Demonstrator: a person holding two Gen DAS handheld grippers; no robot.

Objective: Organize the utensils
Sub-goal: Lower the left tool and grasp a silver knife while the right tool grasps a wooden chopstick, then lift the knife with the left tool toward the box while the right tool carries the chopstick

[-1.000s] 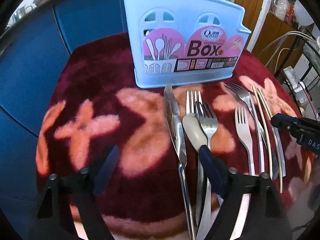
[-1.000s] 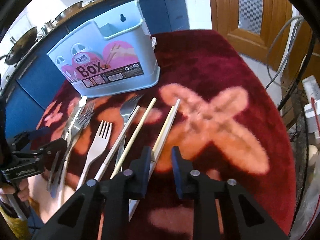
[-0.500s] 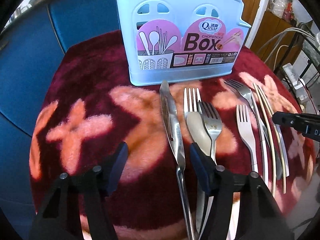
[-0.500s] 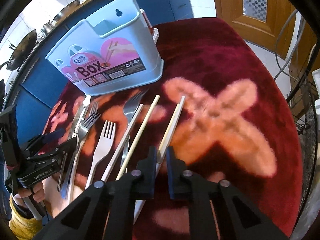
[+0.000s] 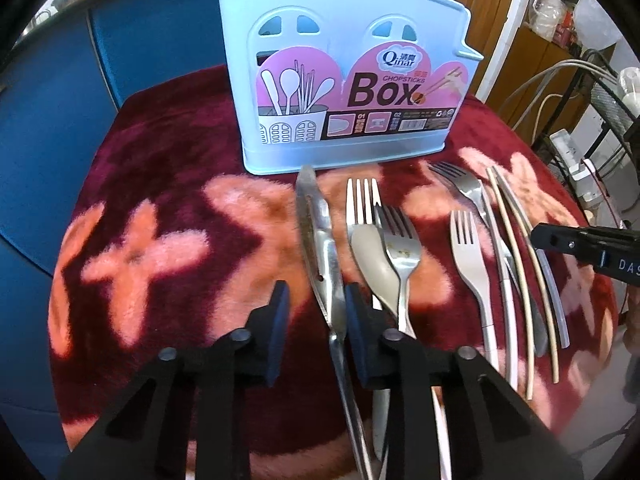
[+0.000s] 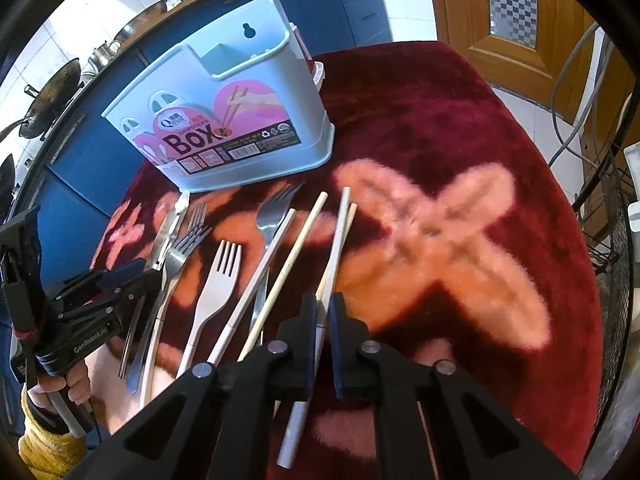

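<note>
The left gripper [image 5: 312, 316] has narrowed since half a second ago: its blue pads, then wide apart, now stand close on either side of the steel knife [image 5: 320, 240] without yet pinching it, the right pad nearly touching the blade's edge. The right gripper [image 6: 322, 322] has also drawn tighter and now clamps the pair of chopsticks [image 6: 338, 232] lying nearest the right edge of the surface, one pale stick with a grey end and one wooden stick pressed together between the pads. The handles of the knife and of the overlapping forks run under the left gripper and out of the left wrist view, so their ends are hidden. On the red pile cloth with pink crosses [image 6: 440, 128] I count one knife, four forks and four chopsticks: two steel forks [image 5: 396, 236] crossing just right of the knife, a cream-handled fork [image 5: 468, 256], a larger steel fork [image 5: 464, 184] partly covered by a white chopstick [image 6: 264, 264], then a wooden chopstick [image 6: 296, 252]. Beyond them, at the far edge, the pale blue chopsticks box [image 5: 348, 76] stands upright, its compartments open at the top; a white and red container behind it is mostly hidden.
</note>
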